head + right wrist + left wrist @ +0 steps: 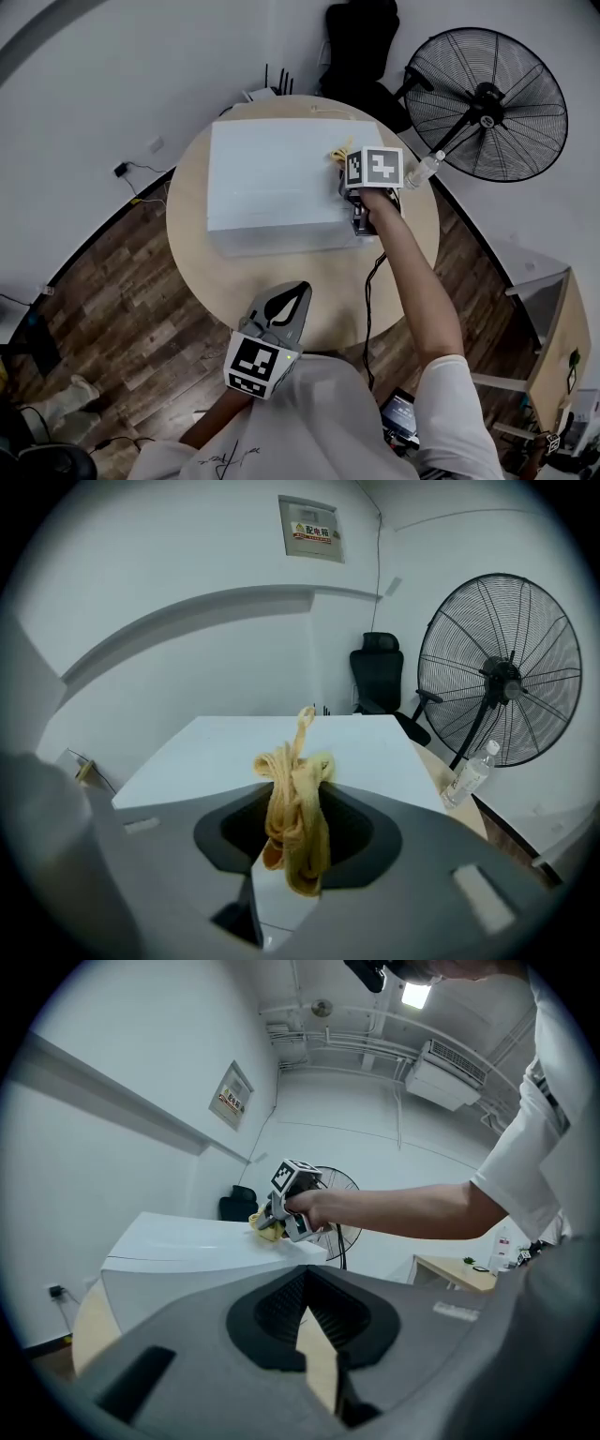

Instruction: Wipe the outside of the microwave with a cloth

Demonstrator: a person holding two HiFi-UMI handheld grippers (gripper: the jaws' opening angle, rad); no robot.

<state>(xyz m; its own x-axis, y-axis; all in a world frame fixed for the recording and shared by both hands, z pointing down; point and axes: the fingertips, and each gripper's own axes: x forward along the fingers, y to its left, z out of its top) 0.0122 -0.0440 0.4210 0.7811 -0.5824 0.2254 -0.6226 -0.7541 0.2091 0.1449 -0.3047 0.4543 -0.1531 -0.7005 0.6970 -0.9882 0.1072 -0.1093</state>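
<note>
A white microwave (272, 178) stands on a round wooden table (412, 234). My right gripper (345, 167) sits at the right edge of its top, shut on a bunched yellow cloth (338, 153). In the right gripper view the cloth (295, 808) hangs between the jaws over the microwave's white top (234, 747). My left gripper (287, 302) hovers over the table's near edge, jaws together and holding nothing. The left gripper view looks past it (314, 1335) at the microwave (178, 1251) and at the right gripper (274, 1222) with the cloth (267, 1230).
A large black floor fan (487, 103) stands at the right rear. A clear water bottle (422, 172) stands on the table by the right gripper. A black chair (361, 47) sits behind the table, and a black cable (368, 300) runs over its front edge. A wooden desk (553, 347) is at the right.
</note>
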